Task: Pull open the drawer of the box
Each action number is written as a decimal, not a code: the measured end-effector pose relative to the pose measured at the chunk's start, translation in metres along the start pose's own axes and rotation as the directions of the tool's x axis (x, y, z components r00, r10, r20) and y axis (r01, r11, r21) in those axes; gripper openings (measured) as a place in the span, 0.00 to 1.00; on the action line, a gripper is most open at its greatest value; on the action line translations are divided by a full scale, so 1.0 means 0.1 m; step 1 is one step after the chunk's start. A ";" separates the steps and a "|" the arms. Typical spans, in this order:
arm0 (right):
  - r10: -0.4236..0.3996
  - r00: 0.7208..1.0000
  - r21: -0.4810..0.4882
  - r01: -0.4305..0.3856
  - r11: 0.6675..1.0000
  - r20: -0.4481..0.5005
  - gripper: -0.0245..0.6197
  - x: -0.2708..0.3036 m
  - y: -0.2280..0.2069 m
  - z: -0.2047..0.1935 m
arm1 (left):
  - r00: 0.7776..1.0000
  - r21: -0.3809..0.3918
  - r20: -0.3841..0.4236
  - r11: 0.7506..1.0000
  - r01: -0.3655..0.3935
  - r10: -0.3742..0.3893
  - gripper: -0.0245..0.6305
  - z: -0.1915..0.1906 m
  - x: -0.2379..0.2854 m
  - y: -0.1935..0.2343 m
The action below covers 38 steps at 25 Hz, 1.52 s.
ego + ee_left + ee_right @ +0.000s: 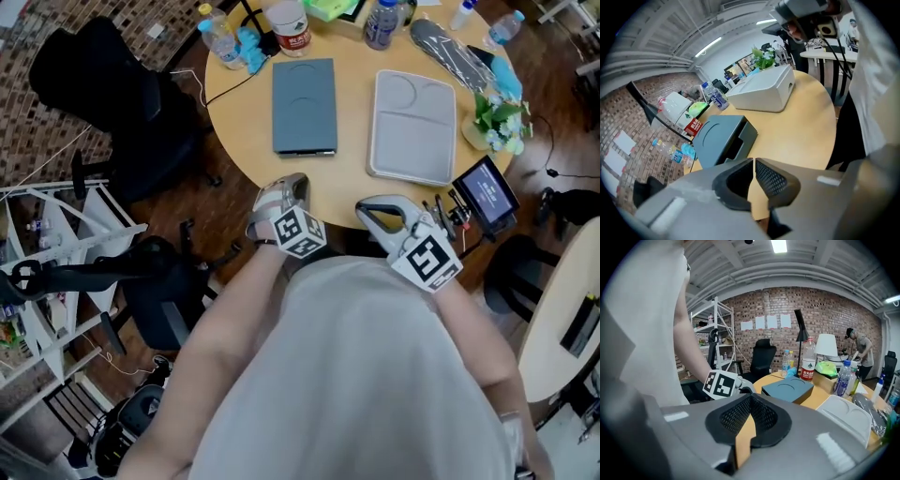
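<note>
Nearest me, both claws sit low against the person's body at the close edge of the counter (349,184), neither touching anything. My left claw (291,183) has its jaws barely apart, only a thin slit between the tips and nothing in that slit. My right claw (372,210) has its tips pressed together, and it is empty too.

Just beyond the left claw, well clear of it, lies the dark box (305,105), flat on the counter. I take this as the box in question, though I cannot be sure. In the left gripper view its near face shows a recessed cut-out, the drawer front (734,143) as I read it, and it looks flush with the body, not drawn out at all. Beside it, to the right, lies a pale box (413,125) of similar build, also shut as far as I can see.

Farther back, bottles (289,26) and other clutter line the far rim.

By my judgement nothing of the task is done yet: reaching the cut-out, hooking or gripping it, and pulling the drawer toward me all remain.
</note>
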State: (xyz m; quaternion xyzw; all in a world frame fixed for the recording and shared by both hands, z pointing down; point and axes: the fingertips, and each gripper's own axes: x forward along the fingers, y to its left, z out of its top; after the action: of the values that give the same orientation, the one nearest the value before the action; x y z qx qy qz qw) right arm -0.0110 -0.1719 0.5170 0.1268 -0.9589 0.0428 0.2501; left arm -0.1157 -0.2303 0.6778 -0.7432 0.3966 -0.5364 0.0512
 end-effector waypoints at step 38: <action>-0.003 0.999 0.074 -0.001 0.997 0.054 0.05 -0.23 -0.30 -0.13 | 0.978 0.368 -0.206 0.928 0.052 0.027 0.11 0.06 0.48 0.19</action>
State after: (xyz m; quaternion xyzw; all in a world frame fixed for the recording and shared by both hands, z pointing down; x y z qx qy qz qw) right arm 0.0227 -0.1938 0.5177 0.1377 -0.9630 0.0749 0.2194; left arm -0.1159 -0.2760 0.7022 -0.6625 0.2866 -0.6765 0.1457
